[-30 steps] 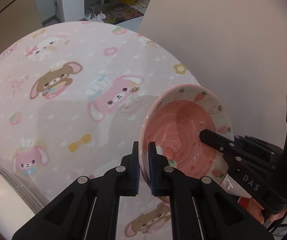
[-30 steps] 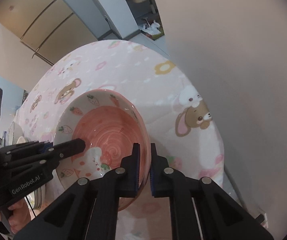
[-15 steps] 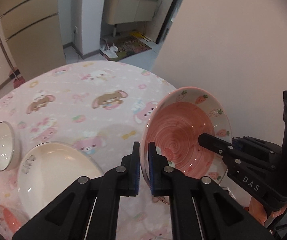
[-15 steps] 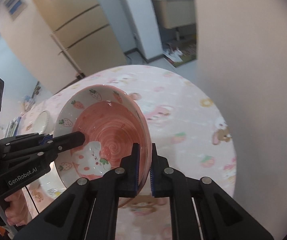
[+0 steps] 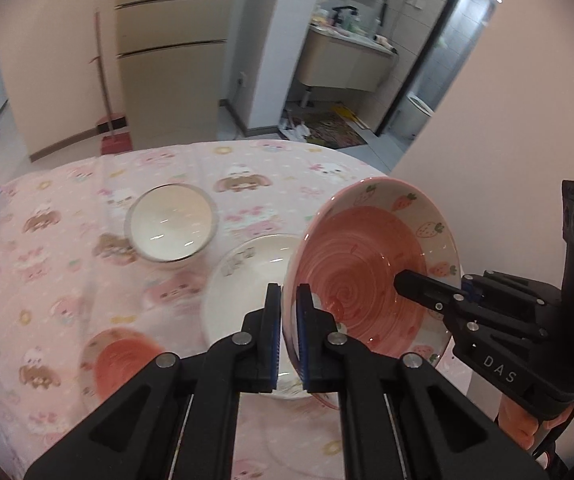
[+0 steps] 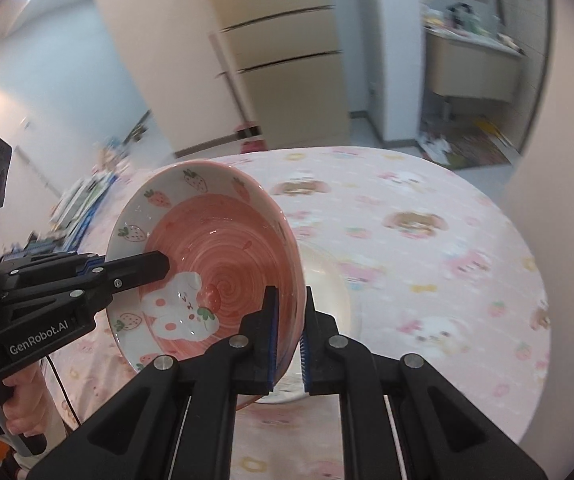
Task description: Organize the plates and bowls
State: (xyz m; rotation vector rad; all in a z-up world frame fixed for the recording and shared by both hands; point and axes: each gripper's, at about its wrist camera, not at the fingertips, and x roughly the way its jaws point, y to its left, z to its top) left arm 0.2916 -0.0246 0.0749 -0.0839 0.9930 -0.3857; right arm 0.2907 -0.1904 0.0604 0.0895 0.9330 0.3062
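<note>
Two claws share one load: a pink strawberry bowl held in the air above a round worktop.

Left wrist view: the left claw (image 5: 287, 336) is clamped on the near rim of the strawberry bowl (image 5: 367, 276), one pad inside and one outside. The bowl is tilted, its pink swirled inside facing right toward the right claw (image 5: 407, 280), which comes in from the right edge and grips the opposite rim. Just left of the bowl and lower, a white plate (image 5: 247, 280) lies flat on the pink cartoon-animal tablecloth (image 5: 67, 260). Further left sits a white bowl with a silver rim (image 5: 171, 222). Near the bottom left is a second pink bowl (image 5: 121, 360), blurred.

Right wrist view: the right claw (image 6: 289, 340) is clamped on the near rim of the same strawberry bowl (image 6: 211, 256), which carries a white rabbit painted inside. The bowl's open face here tilts left, toward the left claw (image 6: 159, 264), whose upper finger lies over the far rim. A person's hand (image 6: 27, 400) holds that tool at the lower left. The white plate (image 6: 331, 288) shows right behind the bowl, partly hidden by it.

The plate lies below and just beyond the carried bowl, so a likely next move is downward onto it, with the left claw on the plate's side. The bowl would need levelling first.
</note>
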